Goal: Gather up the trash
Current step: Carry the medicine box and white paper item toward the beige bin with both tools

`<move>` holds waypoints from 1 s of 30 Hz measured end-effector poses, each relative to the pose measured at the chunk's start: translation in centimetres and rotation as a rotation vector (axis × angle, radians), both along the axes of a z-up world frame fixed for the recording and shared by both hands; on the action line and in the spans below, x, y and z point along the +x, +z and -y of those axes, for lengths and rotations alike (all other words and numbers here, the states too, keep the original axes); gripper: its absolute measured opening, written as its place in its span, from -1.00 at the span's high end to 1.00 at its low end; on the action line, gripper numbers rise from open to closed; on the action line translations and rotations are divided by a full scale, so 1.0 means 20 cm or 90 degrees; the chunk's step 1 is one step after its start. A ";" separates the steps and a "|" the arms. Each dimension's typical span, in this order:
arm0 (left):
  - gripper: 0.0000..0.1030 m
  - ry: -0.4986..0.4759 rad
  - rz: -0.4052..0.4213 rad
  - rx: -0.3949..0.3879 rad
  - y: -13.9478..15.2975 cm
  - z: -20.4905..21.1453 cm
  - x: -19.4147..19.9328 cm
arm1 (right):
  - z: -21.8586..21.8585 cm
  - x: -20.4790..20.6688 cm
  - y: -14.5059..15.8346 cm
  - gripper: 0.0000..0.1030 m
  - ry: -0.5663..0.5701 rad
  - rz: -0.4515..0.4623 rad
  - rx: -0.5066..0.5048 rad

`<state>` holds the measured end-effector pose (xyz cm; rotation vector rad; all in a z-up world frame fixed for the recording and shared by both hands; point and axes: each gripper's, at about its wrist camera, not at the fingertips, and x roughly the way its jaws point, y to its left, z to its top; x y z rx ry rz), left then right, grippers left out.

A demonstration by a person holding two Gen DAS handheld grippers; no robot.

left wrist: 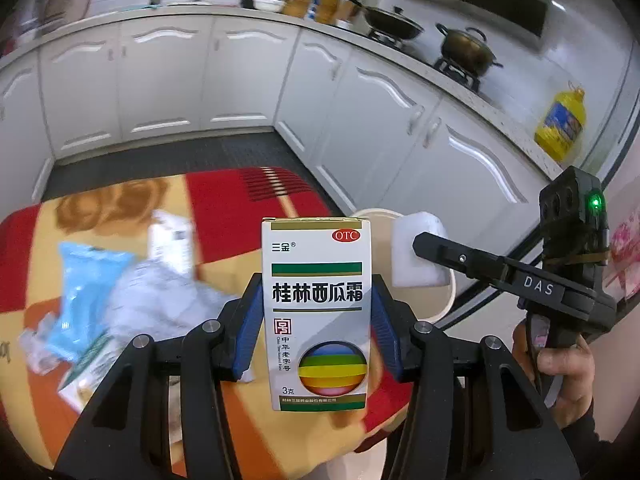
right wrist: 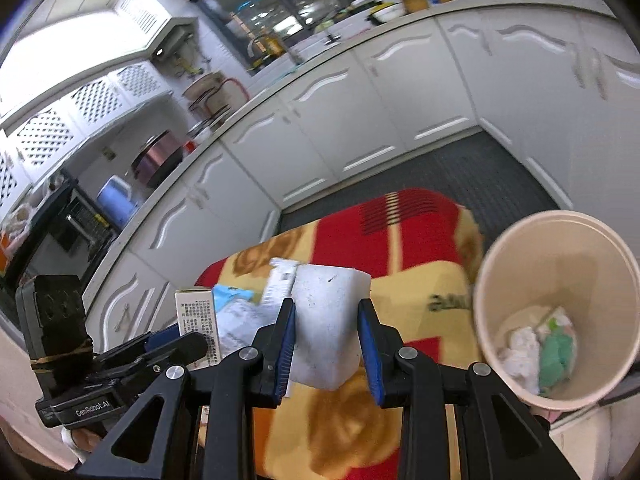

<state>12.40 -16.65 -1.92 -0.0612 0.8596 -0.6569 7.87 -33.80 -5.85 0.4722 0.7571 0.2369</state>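
L tongs (left wrist: 316,312) grip med box (left wrist: 316,316) (upright); R tongs (right wrist: 326,344) clench foam block (right wrist: 328,320).

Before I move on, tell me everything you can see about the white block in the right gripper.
The white block looks like foam: matte, off-white, roughly rectangular with rounded corners and small dark specks on its face. The right gripper holds it clear of the blanket, blue jaws pressed on its two sides, its far end sticking out beyond them. In the left wrist view it hangs in front of the cup's rim. Nothing else touches it.

Light: bright, even, from ceiling panel (right wrist: 60,60).
Glare: streaks on cabinet doors (left wrist: 160,76).
Blur: litter beside the cabinets smeared.
Edges: fisheye-bent, dark corners.
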 end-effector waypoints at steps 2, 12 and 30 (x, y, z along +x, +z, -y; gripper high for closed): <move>0.05 -0.011 0.000 0.005 -0.01 0.08 0.01 | 0.08 -0.03 -0.01 0.43 -0.019 -0.003 0.002; 0.05 -0.041 0.001 0.024 -0.08 0.37 0.07 | 0.33 -0.10 -0.06 0.43 -0.087 -0.021 -0.015; 0.05 -0.066 -0.038 0.026 -0.23 0.68 0.17 | 0.58 -0.11 -0.24 0.43 -0.155 -0.075 -0.030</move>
